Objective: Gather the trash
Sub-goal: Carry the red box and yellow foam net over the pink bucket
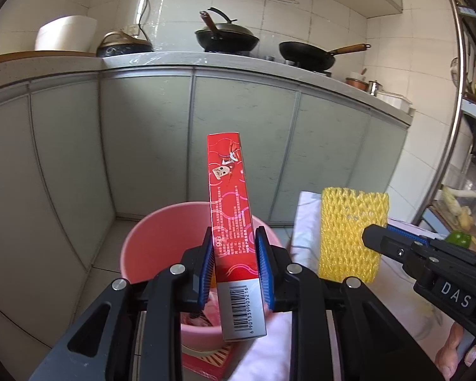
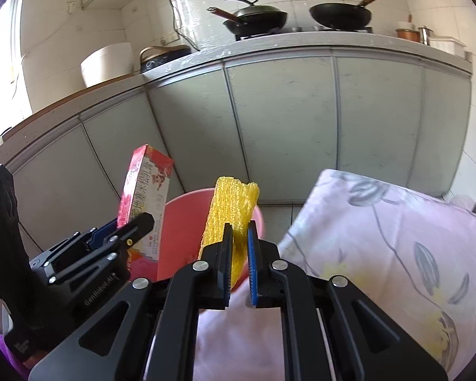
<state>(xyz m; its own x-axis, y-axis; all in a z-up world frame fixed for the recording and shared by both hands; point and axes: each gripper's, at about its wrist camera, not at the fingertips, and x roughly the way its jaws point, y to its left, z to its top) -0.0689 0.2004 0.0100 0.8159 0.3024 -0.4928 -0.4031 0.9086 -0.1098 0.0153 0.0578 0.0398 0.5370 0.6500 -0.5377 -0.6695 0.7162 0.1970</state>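
My left gripper [image 1: 234, 247] is shut on a tall red carton [image 1: 230, 197], which stands upright between its blue pads over the pink bucket [image 1: 152, 244]. The carton's barcode end hangs below the pads. My right gripper [image 2: 239, 238] is shut on a yellow foam net sleeve [image 2: 230, 209], held just above the pink bucket [image 2: 181, 231]. In the left wrist view the yellow sleeve [image 1: 352, 231] and the right gripper [image 1: 374, 238] sit to the right of the carton. In the right wrist view the red carton [image 2: 146, 190] and the left gripper [image 2: 133, 227] are at left.
A floral cloth [image 2: 396, 254] covers the surface at right. Another red box [image 1: 206, 363] lies below the bucket. Grey-green cabinet doors [image 1: 238, 133] stand behind, under a counter [image 1: 174, 58] with woks [image 1: 227, 36], a pot and a white container [image 1: 65, 33]. A metal rack [image 1: 460, 95] rises at far right.
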